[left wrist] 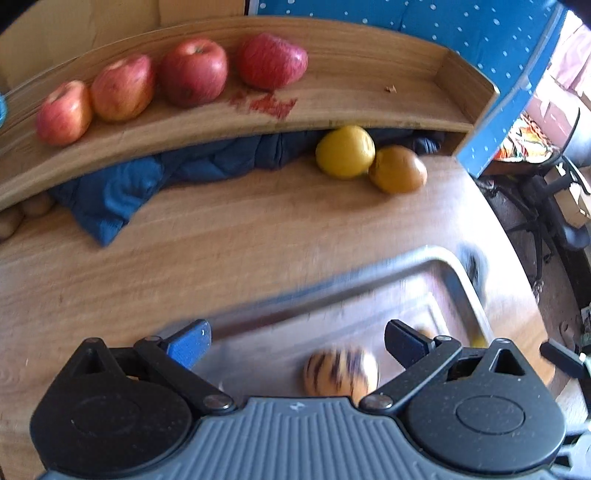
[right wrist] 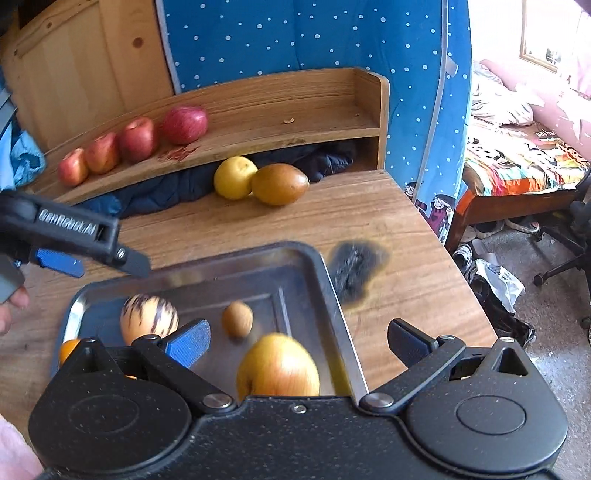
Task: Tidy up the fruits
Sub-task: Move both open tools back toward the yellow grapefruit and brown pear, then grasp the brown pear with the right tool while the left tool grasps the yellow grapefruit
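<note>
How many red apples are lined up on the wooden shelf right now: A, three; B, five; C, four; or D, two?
C: four red apples sit in a row on the left part of the wooden shelf, clear in both wrist views; the yellow and brown fruits lie below on the table instead.

A lived-in home is shown, most likely a bedroom. An unmade bed with a colourful cartoon-print cover (right wrist: 517,162) is seen beside a black wheeled office chair (right wrist: 569,243), and shoes (right wrist: 491,229) are left on the floor. The wooden desk (right wrist: 369,214) is fitted with a low wooden shelf (right wrist: 295,107) and backed by a blue fabric panel with white dots (right wrist: 295,33).
</note>
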Demonstrator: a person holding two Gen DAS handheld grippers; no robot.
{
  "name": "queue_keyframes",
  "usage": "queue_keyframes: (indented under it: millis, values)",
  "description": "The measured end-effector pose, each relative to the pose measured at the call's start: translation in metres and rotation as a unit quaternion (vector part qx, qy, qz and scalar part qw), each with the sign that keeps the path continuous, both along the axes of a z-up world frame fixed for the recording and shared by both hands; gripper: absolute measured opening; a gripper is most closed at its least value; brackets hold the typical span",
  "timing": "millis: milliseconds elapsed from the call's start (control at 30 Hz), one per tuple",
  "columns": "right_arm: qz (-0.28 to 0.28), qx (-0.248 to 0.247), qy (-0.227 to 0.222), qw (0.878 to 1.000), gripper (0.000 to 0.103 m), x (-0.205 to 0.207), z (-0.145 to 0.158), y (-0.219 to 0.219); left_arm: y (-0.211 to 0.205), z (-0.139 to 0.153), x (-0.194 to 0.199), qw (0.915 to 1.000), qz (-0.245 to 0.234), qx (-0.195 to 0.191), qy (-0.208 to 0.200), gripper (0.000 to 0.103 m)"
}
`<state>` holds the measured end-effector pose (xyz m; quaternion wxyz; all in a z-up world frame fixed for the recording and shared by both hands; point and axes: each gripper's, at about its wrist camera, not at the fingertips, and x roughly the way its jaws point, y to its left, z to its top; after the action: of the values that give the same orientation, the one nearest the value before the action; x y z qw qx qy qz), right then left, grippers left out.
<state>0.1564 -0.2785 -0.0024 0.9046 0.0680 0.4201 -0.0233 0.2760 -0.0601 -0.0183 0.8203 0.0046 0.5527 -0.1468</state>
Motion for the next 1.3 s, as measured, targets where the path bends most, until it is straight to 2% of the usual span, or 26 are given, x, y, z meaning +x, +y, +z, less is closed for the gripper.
queue_keyframes:
  millis: [300,467,633,767,967,1300]
  values:
    - [0.014,-0.021,0.0,1.0,0.102,0.037,-0.011,-0.006,-0.028,-0.017,0.058,0.9996,0.015,-0.025,0.002,0.102]
    - [0.016,-0.023,0.015,0.999,0.102,0.064,-0.018,-0.011,-0.045,-0.024,0.085,0.9995,-0.002,-0.03,-0.009,0.102]
    - [0.038,-0.035,0.023,0.998,0.102,0.1,-0.023,-0.007,-0.055,-0.028,0.109,0.9987,-0.008,-0.046,-0.018,0.102]
    - [0.063,-0.057,0.027,0.996,0.102,0.131,-0.026,0.0,-0.057,-0.036,0.124,0.9979,0.007,-0.062,-0.02,0.102]
    - [0.105,-0.118,0.022,0.987,0.102,0.17,-0.032,0.013,-0.06,-0.049,0.137,0.996,0.024,-0.086,-0.007,0.102]
    - [0.18,-0.161,0.011,0.97,0.098,0.207,-0.044,0.027,-0.045,-0.054,0.147,0.9895,0.052,-0.135,-0.001,0.1]
